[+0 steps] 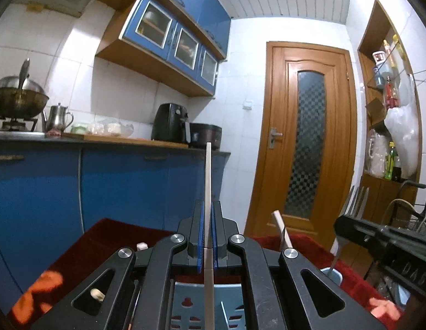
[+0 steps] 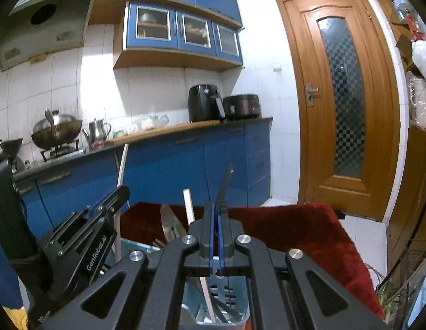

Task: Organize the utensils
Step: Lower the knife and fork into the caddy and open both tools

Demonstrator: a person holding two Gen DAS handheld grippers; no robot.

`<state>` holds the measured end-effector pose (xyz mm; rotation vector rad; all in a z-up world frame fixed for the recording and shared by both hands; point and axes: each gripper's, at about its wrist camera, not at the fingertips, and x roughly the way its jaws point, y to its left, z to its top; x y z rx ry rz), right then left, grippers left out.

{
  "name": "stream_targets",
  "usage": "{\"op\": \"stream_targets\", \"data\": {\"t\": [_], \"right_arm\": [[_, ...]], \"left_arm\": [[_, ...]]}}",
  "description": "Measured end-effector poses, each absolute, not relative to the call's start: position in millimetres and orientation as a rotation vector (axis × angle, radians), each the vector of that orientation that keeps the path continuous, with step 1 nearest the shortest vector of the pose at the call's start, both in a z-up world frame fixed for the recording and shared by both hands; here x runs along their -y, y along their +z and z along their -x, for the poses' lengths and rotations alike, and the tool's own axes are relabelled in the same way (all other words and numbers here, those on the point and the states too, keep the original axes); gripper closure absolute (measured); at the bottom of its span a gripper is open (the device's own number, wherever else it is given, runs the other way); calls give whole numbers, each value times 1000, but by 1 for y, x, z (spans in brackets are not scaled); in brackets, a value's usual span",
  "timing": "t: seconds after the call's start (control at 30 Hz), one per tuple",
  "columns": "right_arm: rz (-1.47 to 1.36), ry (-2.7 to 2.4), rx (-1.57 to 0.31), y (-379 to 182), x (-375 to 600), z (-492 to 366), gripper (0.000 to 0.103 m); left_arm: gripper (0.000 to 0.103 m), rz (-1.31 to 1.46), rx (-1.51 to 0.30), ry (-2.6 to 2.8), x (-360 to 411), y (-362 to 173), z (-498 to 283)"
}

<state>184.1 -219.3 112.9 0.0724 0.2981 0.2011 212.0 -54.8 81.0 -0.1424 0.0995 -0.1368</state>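
Note:
My left gripper point(image 1: 208, 209) is shut on a pale flat chopstick point(image 1: 208, 170) that stands upright, its lower end running down over the blue-grey slotted utensil holder point(image 1: 182, 288). Off to the right, my right gripper point(image 1: 347, 224) is shut on a metal fork point(image 1: 357, 200), tines up, its handle reaching down to a round holder compartment point(image 1: 334, 275). In the right wrist view the right gripper point(image 2: 216, 206) pinches the fork point(image 2: 225, 184) above the holder point(image 2: 240, 321). There the left gripper point(image 2: 120, 192) and its chopstick point(image 2: 122, 165) are at the left.
Another pale chopstick point(image 2: 188, 206) and a metal utensil point(image 2: 170, 224) stand in the holder. A red cloth point(image 2: 295, 233) covers the table beneath it. Blue kitchen cabinets point(image 1: 116, 184) and a wooden door point(image 1: 306, 143) lie beyond. A wire rack point(image 1: 411, 214) sits at the far right.

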Motion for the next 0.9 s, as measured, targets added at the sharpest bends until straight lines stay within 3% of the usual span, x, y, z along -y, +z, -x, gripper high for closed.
{"op": "stream_targets", "data": {"t": [0.3,0.5,0.9], "right_arm": [[-81,256,-367,97,217,-188,99],[-105,283,-363,97,218,-186,89],[-155,302,-316,113,224,-171,84]], "left_arm": [[96,152,-167,-151,52,77,-216],[93,162,-202,-174,53,79,-215],[92,207,-289,-243,45,94,-207]]}}
